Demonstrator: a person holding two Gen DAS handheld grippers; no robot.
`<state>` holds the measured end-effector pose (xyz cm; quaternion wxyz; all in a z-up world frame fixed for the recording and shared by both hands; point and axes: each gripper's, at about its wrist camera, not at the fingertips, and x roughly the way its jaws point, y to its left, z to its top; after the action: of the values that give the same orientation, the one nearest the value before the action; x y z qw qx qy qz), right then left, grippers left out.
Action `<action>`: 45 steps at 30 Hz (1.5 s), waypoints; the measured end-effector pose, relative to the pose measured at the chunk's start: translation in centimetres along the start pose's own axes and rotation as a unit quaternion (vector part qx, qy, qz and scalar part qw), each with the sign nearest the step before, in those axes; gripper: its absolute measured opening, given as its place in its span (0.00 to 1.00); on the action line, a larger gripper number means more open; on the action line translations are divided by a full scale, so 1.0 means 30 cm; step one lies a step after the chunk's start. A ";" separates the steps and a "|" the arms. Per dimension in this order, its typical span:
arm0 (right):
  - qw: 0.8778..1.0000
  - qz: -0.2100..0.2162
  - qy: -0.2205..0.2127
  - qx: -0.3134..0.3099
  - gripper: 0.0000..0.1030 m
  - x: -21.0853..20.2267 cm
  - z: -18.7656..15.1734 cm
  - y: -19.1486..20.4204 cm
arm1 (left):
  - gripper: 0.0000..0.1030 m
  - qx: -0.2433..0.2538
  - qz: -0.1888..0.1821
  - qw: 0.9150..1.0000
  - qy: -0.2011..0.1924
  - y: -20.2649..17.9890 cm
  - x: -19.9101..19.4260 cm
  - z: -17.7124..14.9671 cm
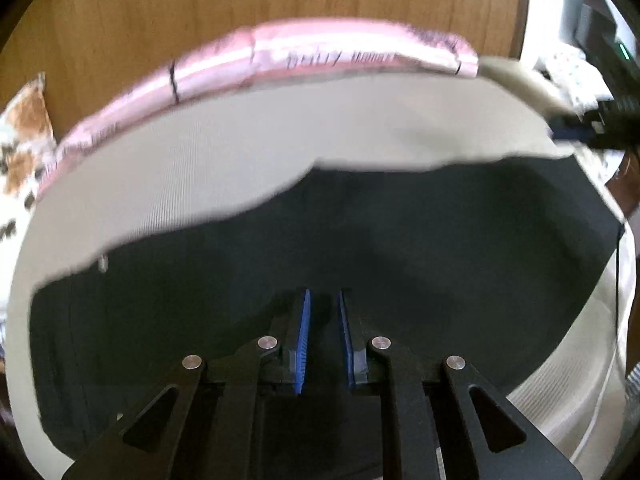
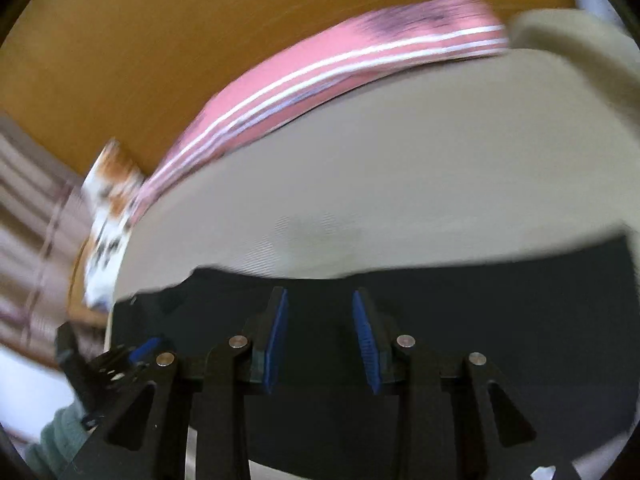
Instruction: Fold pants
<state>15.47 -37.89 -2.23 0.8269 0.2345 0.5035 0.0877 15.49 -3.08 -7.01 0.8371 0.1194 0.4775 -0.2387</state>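
Pants (image 1: 360,248) dark, flat under my grippers, left gripper (image 1: 323,300) barely parted, right gripper (image 2: 320,300) wider, both empty.

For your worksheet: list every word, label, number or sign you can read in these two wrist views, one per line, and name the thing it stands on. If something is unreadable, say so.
Dark lettering on the pink striped cloth, left wrist view: too blurred to read.
Same pink striped cloth in the right wrist view: only a dark smear, unreadable.
Black pants, beige sheet: no text visible.
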 end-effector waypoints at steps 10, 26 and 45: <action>0.976 0.081 0.171 -0.111 0.44 0.511 0.086 0.410 | 0.15 -0.057 -0.077 0.995 0.015 0.054 -0.018 -0.165; 0.971 0.076 0.160 -0.164 0.07 0.732 0.090 0.511 | 0.15 -0.082 -0.100 0.992 0.006 0.073 -0.054 -0.221; 0.988 0.029 0.068 -0.134 0.37 0.352 -0.016 0.376 | 0.15 -0.075 -0.077 0.994 0.007 0.041 -0.081 -0.238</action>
<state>21.13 -23.85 -5.39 0.8118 0.1301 0.5351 0.1941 9.79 1.73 -8.63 0.8193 0.0205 0.5081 -0.2648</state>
